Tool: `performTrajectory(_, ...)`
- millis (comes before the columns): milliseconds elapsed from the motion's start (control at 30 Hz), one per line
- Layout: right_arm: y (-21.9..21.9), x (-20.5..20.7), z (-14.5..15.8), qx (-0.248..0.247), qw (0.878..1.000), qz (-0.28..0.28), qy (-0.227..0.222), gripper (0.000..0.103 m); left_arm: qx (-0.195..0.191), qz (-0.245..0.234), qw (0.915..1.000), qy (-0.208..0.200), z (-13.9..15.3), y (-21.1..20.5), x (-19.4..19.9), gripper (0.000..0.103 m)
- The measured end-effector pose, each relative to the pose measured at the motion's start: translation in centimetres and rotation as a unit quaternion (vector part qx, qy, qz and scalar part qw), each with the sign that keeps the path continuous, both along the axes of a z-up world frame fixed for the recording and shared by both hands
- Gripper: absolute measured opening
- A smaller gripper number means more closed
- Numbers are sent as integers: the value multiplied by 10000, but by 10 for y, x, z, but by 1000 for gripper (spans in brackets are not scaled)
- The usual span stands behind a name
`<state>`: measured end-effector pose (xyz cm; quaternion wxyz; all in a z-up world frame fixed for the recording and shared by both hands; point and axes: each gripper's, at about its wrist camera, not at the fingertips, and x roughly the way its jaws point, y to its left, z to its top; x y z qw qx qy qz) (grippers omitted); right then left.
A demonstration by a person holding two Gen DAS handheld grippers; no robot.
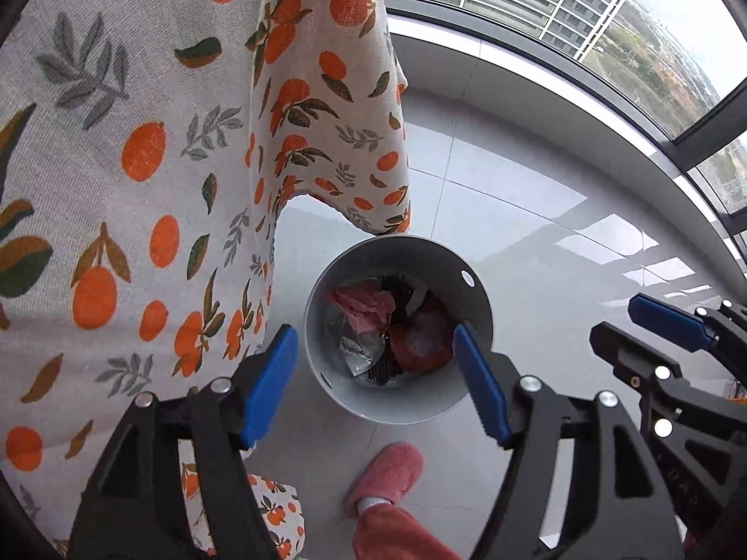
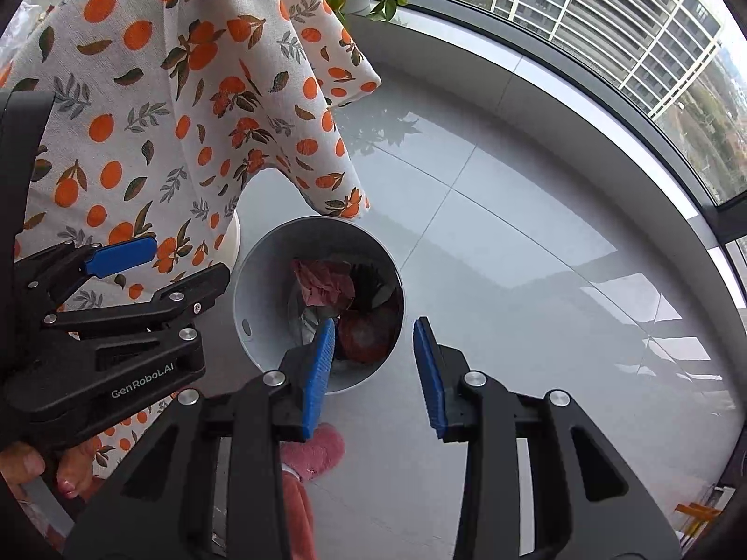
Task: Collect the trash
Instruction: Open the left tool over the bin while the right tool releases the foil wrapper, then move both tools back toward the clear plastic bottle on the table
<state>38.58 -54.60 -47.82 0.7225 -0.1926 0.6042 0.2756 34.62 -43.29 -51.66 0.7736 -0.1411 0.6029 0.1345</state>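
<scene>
Where tablecloth (image 1: 140,163) drapes, bin (image 1: 401,401) trash (image 1: 387,326) looks indistinct

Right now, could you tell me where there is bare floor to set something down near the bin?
Bare tile lies right of the bin, stretching out to the window ledge. Left of the bin is crowded: the tablecloth hangs beside it, a corner drooping to its rim. The near side holds a pink slipper. Both grippers hover above, jaws open.
</scene>
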Motion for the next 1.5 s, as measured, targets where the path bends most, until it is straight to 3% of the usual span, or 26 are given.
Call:
performTrajectory(133, 9, -8, 43, 74, 9998, 170, -90, 39, -19, -75, 9999, -123, 46, 3, -15, 70)
performTrajectory(333, 43, -31, 132, 321, 9970, 653, -266, 43, 53, -76, 9995, -317, 139, 24, -58, 70)
performTrajectory(533, 101, -65, 219, 699, 9889, 1221, -472, 44, 217, 394, 9976, -536, 223, 78, -121, 70)
performTrajectory(733, 181, -107, 273, 1002, 9775, 1749, -614, 44, 533, 1136, 9908, -503, 267, 159, -186, 70)
performTrajectory(900, 246, -148, 294, 1120, 9702, 2057, -619, 44, 688, 1653, 9822, -566, 289, 232, -235, 70)
performTrajectory(1067, 298, -172, 293, 1061, 9691, 2131, -641, 44, 702, 1779, 9780, -839, 300, 285, -247, 70)
performTrajectory(1500, 359, -169, 239, 534, 9789, 1808, -789, 44, 337, 1750, 9810, -771, 236, 349, -200, 70)
